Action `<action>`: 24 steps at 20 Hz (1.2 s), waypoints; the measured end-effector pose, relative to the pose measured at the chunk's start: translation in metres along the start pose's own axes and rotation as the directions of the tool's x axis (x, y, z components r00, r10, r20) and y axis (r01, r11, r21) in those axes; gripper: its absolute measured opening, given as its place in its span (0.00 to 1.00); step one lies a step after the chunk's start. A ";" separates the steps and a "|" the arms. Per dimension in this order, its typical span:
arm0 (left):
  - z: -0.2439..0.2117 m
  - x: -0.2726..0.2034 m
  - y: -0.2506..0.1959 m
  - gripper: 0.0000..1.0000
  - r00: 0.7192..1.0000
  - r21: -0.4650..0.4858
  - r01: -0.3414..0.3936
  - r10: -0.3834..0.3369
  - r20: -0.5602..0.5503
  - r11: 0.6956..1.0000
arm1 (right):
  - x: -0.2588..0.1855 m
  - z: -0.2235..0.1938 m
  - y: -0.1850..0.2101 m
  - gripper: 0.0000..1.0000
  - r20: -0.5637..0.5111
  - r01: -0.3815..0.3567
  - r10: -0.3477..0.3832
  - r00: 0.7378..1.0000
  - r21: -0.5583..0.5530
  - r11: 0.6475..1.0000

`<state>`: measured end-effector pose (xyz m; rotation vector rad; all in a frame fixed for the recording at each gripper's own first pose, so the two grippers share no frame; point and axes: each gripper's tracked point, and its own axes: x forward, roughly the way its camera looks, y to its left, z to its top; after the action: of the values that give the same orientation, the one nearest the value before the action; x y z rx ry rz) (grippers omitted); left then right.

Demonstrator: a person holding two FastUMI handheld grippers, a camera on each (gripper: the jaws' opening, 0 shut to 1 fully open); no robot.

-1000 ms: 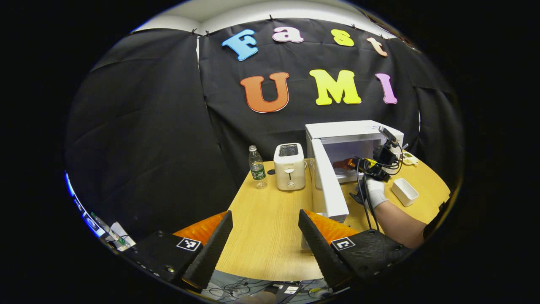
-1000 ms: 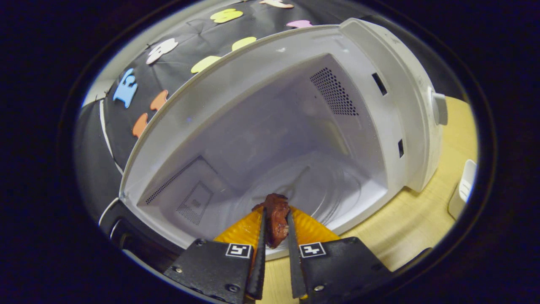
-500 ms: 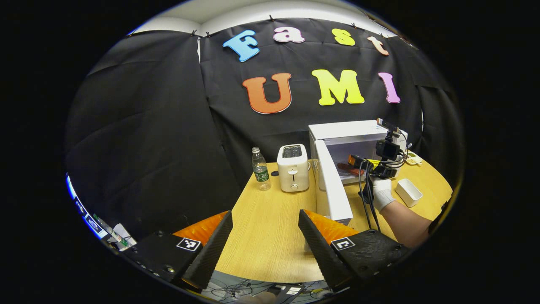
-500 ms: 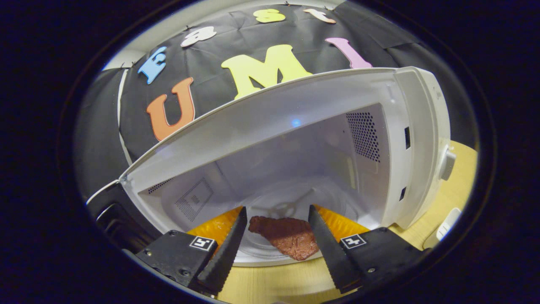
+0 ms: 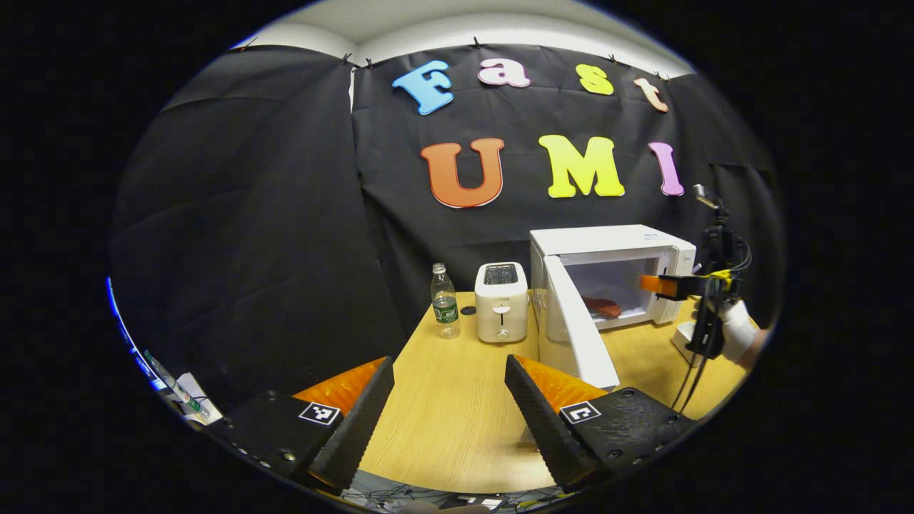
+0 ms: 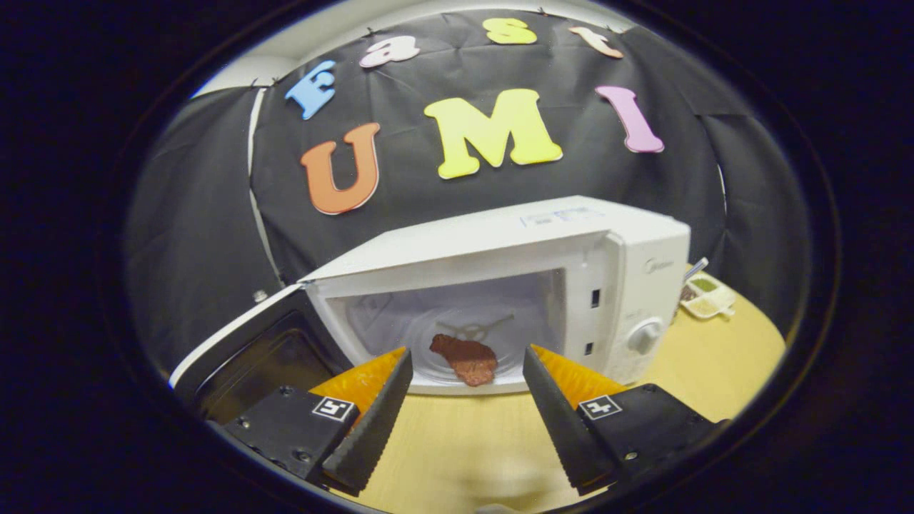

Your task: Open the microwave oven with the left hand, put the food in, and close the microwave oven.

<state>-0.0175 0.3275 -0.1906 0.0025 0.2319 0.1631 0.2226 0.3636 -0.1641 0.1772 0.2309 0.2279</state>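
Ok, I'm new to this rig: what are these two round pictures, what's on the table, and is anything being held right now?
Each picture comes from a camera riding on a hand-held two-finger gripper; a person holds one in each hand. The left gripper view looks across the wooden table, with the left gripper open and empty at the bottom. It shows a water bottle, a toaster, the microwave with its door swung open, and farther off the gloved hand holding the other gripper. The right gripper view faces the microwave: the right gripper is open and empty, and the food lies inside on the turntable. Nothing is held.
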 end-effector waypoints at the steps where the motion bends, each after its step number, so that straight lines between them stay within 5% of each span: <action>1: 0.004 0.003 0.002 0.96 1.000 -0.012 0.003 -0.003 0.018 1.000 | -0.022 0.005 -0.005 0.99 -0.037 -0.015 0.013 0.999 -0.060 0.998; 2: 0.007 0.004 0.002 0.85 0.999 -0.028 0.009 -0.008 0.031 1.000 | -0.043 0.006 -0.011 0.99 -0.086 -0.023 0.013 0.996 -0.112 0.993; 3: 0.011 0.008 0.004 0.95 0.999 -0.029 0.011 -0.010 0.045 1.000 | -0.065 0.010 -0.019 0.99 -0.121 -0.022 0.006 0.993 -0.132 0.991; 5: 0.017 0.018 0.010 0.95 0.996 -0.035 0.010 -0.007 0.084 0.999 | -0.101 0.032 -0.029 0.99 -0.132 -0.021 0.003 0.991 -0.136 0.991; 6: 0.019 0.019 0.011 0.77 0.995 -0.041 0.011 -0.007 0.098 0.999 | -0.119 0.041 -0.033 1.00 -0.126 -0.009 -0.008 0.992 -0.134 0.991; 7: 0.021 0.023 0.010 0.81 0.994 -0.049 0.025 -0.019 0.111 0.999 | -0.134 0.054 -0.038 1.00 -0.097 0.005 -0.017 0.995 -0.120 0.993; 8: 0.020 0.026 0.009 0.63 0.993 -0.052 0.033 -0.026 0.116 0.998 | -0.148 0.064 -0.039 0.99 -0.081 0.011 -0.019 0.997 -0.098 0.995; 11: 0.015 0.038 0.011 0.36 0.990 -0.061 0.030 -0.021 0.140 0.998 | -0.182 0.073 -0.049 0.99 -0.078 0.030 -0.036 0.996 -0.081 0.996; 12: 0.007 0.038 0.004 0.00 0.991 -0.066 0.046 -0.037 0.131 0.997 | -0.191 0.073 -0.055 0.90 -0.076 0.043 -0.050 0.996 -0.082 0.996; 13: 0.003 0.041 -0.003 0.00 0.989 -0.061 0.072 -0.064 0.134 0.996 | -0.201 0.075 -0.057 1.00 -0.071 0.052 -0.057 0.996 -0.076 0.996; 15: -0.007 0.044 -0.016 0.00 0.985 -0.036 0.110 -0.105 0.134 0.993 | -0.218 0.074 -0.060 1.00 -0.077 0.061 -0.066 0.995 -0.062 0.996; 16: -0.016 0.046 -0.021 0.00 0.986 -0.026 0.127 -0.123 0.117 0.992 | -0.225 0.071 -0.061 0.91 -0.086 0.062 -0.066 0.994 -0.050 0.997; 18: -0.031 0.051 -0.032 0.00 0.983 -0.021 0.152 -0.149 0.103 0.988 | -0.236 0.067 -0.061 1.00 -0.111 0.059 -0.061 0.992 -0.021 0.998; 24: -0.058 0.059 -0.063 0.00 0.977 -0.018 0.208 -0.207 0.056 0.978 | -0.255 0.063 -0.074 1.00 -0.140 0.087 -0.089 0.986 -0.025 0.996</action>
<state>0.0363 0.2736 -0.2625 -0.0411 0.1747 -0.0421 0.0114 0.2212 -0.0659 0.1322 0.3761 0.1546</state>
